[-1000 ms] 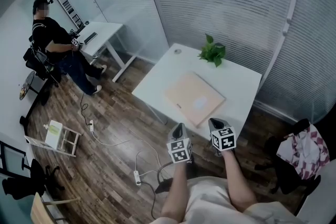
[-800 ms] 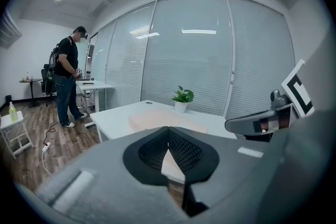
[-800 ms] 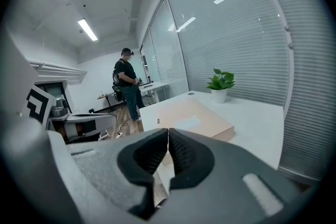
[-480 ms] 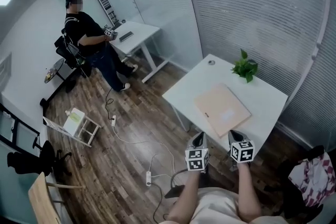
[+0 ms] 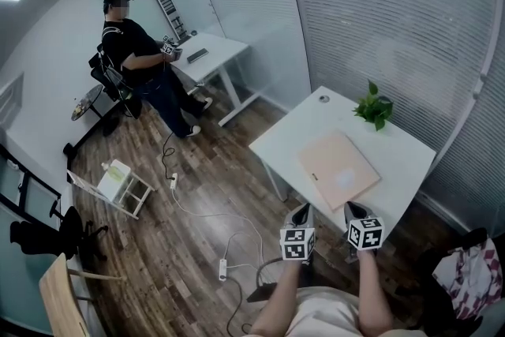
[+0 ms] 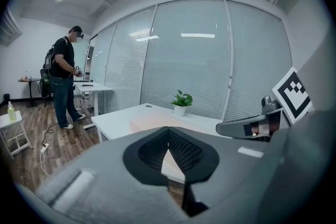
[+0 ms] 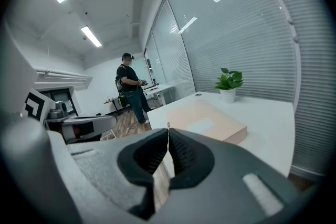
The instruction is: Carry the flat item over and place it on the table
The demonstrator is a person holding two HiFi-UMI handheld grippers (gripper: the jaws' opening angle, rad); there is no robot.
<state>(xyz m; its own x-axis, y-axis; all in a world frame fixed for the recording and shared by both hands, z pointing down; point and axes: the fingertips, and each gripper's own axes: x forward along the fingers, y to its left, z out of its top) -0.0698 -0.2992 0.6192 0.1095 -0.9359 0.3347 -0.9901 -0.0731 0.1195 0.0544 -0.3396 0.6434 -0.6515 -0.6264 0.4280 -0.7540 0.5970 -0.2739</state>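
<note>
A flat tan board lies on the white table, with a small potted plant at the far edge. Both grippers hover just short of the table's near edge, side by side. My left gripper is shut with nothing in it; its closed tips point at the board. My right gripper is also shut and empty, and the board lies a short way beyond it. Neither gripper touches the board.
A person stands by a second white desk at the far left. On the wood floor are a small white rack, power strips with cables and a black chair. A chair with pink cloth is at right.
The head view has swung, so the table and the person sit further right in the picture. Both grippers stay shut near the table's front edge, and the board has not moved.
</note>
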